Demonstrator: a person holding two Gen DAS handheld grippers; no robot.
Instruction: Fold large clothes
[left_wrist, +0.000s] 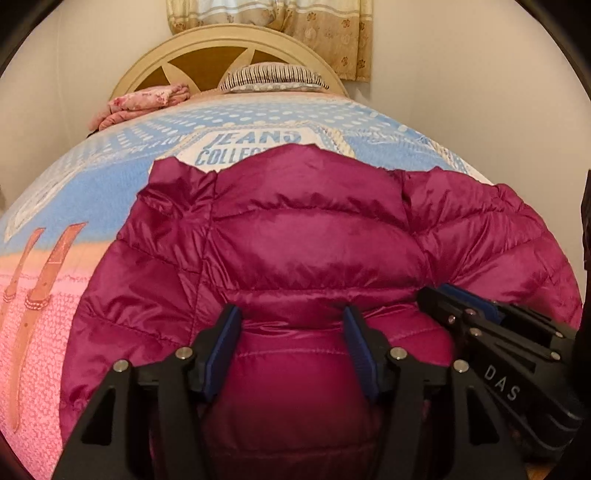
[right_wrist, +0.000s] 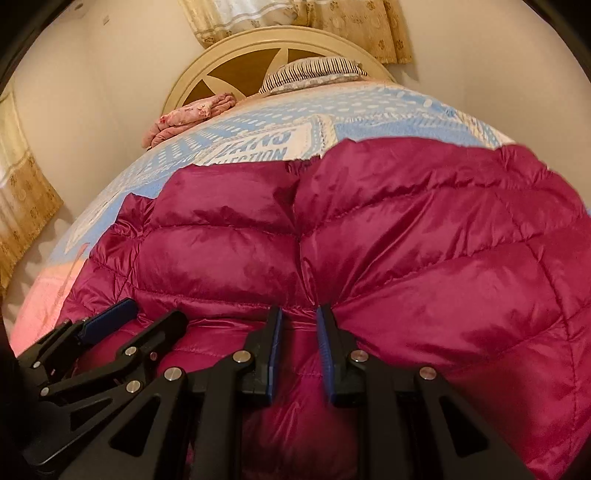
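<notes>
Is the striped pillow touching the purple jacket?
Apart. The left wrist view shows blue blanket between the pillow and the jacket.

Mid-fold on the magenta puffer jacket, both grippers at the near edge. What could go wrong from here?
1. The left gripper is open, so the slick puffer jacket may spring back unfolded.
2. The right gripper pinches only a thin seam fold, which could slip out.
3. The two grippers sit close together and may collide.

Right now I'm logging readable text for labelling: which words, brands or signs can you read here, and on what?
"JEANS COLLECT...": blue letters on the blanket, second word cut off by the magenta jacket.
"...ECTION": same print, right wrist view, first line half hidden.
"DAS": on the right claw, on its black body.
Nothing else is legible.
</notes>
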